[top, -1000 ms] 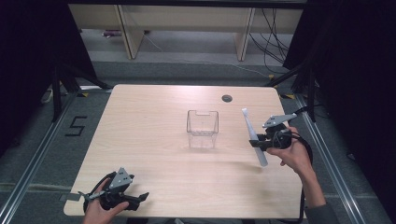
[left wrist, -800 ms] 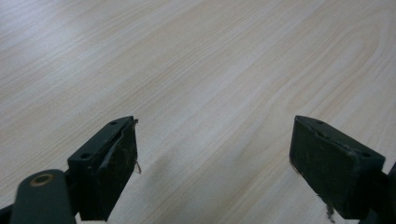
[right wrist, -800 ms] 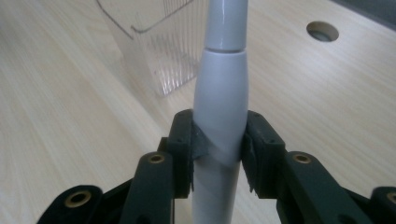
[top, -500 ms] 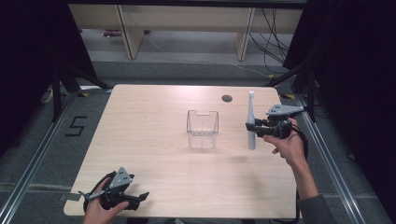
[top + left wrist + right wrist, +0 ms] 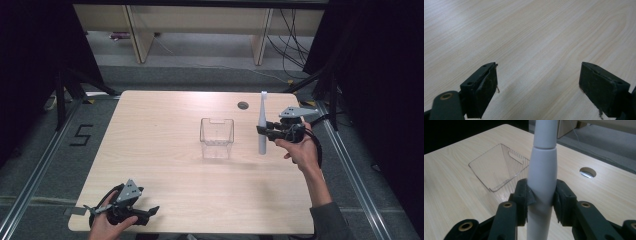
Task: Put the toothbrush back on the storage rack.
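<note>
The wooden table (image 5: 165, 150) in front of you carries one thing near its middle: a clear plastic bin (image 5: 217, 138), open at the top and with nothing in it. Just to its right, your right gripper (image 5: 262, 131) holds the white electric toothbrush (image 5: 262, 125) upright, brush end up, clear of the tabletop by the look of it. In the right gripper view the two pads are pressed against the handle (image 5: 542, 182) from both sides, so the grip looks firm. Your left gripper (image 5: 150, 212) rests at the near left edge of the table, jaws spread wide over bare wood with nothing between them. So the pick-up is done, and the placing is what remains, as I judge it: you carry the toothbrush over the bin's open top, lower it in and let go.
</note>
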`<state>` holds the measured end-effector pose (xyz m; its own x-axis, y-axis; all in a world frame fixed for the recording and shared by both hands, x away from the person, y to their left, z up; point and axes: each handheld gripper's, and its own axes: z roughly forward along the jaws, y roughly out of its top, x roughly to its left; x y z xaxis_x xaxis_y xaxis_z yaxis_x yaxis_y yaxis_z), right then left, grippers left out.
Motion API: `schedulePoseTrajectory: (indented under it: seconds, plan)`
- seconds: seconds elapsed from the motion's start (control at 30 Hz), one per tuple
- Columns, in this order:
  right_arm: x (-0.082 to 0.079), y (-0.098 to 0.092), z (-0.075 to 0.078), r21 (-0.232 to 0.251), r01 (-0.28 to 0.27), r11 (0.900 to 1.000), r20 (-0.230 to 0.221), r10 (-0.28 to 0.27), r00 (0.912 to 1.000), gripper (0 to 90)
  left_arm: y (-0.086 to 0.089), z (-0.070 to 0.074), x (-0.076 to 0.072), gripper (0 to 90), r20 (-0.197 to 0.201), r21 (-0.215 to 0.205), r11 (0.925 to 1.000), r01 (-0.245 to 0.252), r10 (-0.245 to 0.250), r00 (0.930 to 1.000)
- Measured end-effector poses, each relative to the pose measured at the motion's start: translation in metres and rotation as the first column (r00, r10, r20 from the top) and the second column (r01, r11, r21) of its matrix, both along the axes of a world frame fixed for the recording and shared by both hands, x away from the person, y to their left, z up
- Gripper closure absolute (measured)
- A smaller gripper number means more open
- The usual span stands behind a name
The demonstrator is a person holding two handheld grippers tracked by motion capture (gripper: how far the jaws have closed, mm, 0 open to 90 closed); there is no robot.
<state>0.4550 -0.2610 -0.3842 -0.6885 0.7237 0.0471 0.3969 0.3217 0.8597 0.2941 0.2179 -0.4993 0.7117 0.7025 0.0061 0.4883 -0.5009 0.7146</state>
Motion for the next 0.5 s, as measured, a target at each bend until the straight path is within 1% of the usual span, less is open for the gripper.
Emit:
schedulePoseTrajectory:
  seconds: [0.03,0.07,0.1,0.13,0.17,0.2,0.23,0.27,0.3,0.33,0.37,0.4,0.43,0.47,0.5]
  plan:
    - [0.001,0.002,0.003,0.000,-0.013,1.000,0.007,0.013,0.9999,67.2,-0.001,0.000,0.000,14.9,0.001,-0.009,1.0000,0.002,-0.002,1.0000]
    - [0.001,0.002,0.003,0.000,-0.013,1.000,0.007,0.013,0.9999,67.2,-0.001,0.000,0.000,14.8,0.001,-0.009,1.0000,0.002,-0.002,1.0000]
    - [0.001,0.003,0.005,-0.010,-0.015,1.000,0.015,0.015,0.9998,67.1,-0.001,0.000,-0.001,14.8,-0.002,-0.002,1.0000,0.006,-0.006,1.0000]
    - [0.001,0.006,0.008,-0.007,-0.009,1.000,0.010,0.009,0.9999,67.2,-0.001,0.000,-0.001,14.8,0.000,-0.005,1.0000,0.005,-0.005,1.0000]
    - [0.002,0.006,0.010,-0.017,-0.018,1.000,0.023,0.018,0.9996,67.1,0.000,0.000,0.000,14.8,-0.001,-0.005,1.0000,0.005,-0.005,1.0000]
    - [0.002,0.006,0.010,-0.017,-0.018,1.000,0.023,0.018,0.9996,67.1,0.000,0.000,0.000,14.8,-0.001,-0.005,1.0000,0.005,-0.005,1.0000]
    - [0.002,0.010,0.011,0.005,-0.010,1.000,0.013,0.010,0.9999,67.2,-0.001,0.000,0.000,14.8,0.002,-0.012,0.9999,-0.002,0.002,1.0000]
    - [0.002,0.010,0.011,0.005,-0.010,1.000,0.013,0.010,0.9999,67.2,-0.001,0.000,0.000,14.9,0.002,-0.012,0.9999,-0.002,0.002,1.0000]
    - [0.003,0.011,0.014,-0.006,-0.020,1.000,0.016,0.021,0.9997,67.2,0.000,0.000,-0.001,14.8,0.003,-0.003,1.0000,0.006,-0.006,1.0000]
    - [0.004,0.013,0.015,0.000,-0.012,1.000,0.030,0.012,0.9995,67.1,0.000,0.000,-0.001,14.8,0.002,-0.007,1.0000,0.005,-0.005,1.0000]
    - [0.004,0.014,0.017,-0.004,-0.015,1.000,0.015,0.015,0.9998,67.2,0.001,0.001,0.000,14.8,0.002,0.004,1.0000,0.005,-0.005,1.0000]
    - [0.005,0.014,0.018,-0.004,-0.030,1.000,0.025,0.030,0.9992,67.1,0.001,0.001,0.000,14.8,0.002,0.004,1.0000,0.005,-0.005,1.0000]
    - [0.005,0.016,0.020,-0.010,-0.025,1.000,0.025,0.026,0.9994,67.2,0.000,0.000,0.000,14.8,0.003,-0.006,1.0000,-0.001,0.001,1.0000]
    - [0.005,0.016,0.020,-0.010,-0.025,1.000,0.025,0.026,0.9994,67.2,0.000,0.000,0.000,14.8,0.003,-0.006,1.0000,-0.001,0.001,1.0000]
    - [0.006,0.017,0.020,-0.007,-0.025,1.000,0.045,0.025,0.9987,67.2,0.000,0.000,0.000,14.8,0.001,-0.001,1.0000,-0.001,0.001,1.0000]
